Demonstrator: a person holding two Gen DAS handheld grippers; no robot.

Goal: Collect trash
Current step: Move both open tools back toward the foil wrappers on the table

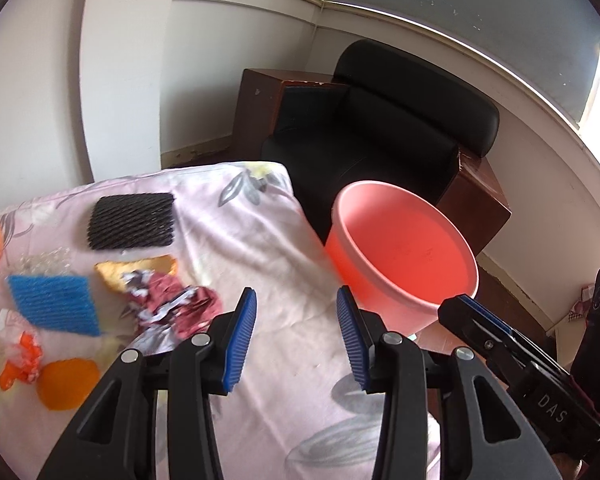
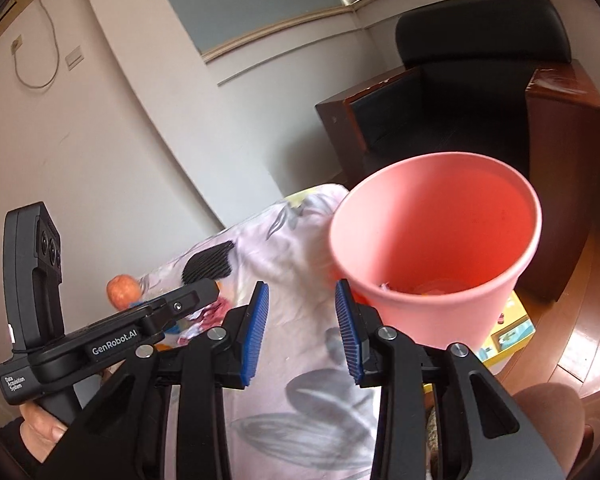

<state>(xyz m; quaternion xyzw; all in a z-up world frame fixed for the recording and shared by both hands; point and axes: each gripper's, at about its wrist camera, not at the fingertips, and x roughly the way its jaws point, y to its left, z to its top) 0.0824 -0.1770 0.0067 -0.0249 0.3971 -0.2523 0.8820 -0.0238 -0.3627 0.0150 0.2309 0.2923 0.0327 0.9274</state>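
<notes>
Pink floral cloth covers a bench (image 1: 300, 360) strewn with litter to be gathered into a pink plastic bucket (image 1: 404, 256). The bucket sits just off the bench's right edge, near the far right corner, its mouth tipped toward the cameras; what it stands on is hidden. Its bottom holds a few scraps. The left tool (image 1: 297, 290) hangs above the near middle of the bench, jaws spread wide with nothing between them. The nearest piece is a crumpled maroon and silver wrapper (image 1: 176, 308), just left of the left tool's left finger and apart from it. Further toward the left edge lie a blue foam net (image 1: 54, 304), a yellow foam net (image 1: 140, 274), a black foam net (image 1: 132, 222) toward the far edge, an orange and white wrapper (image 1: 20, 356) and what looks like an orange peel (image 1: 68, 384). All of it is probably very light and soft. The wrapper should crush and hold if pinched across a raised fold; the flat nets likely need a finger slid under an edge. The right tool (image 2: 302, 284) hovers over the bench's right edge beside the bucket's wall, jaws part open and holding nothing. A person's hand (image 2: 40, 428) grips the left tool's handle.
</notes>
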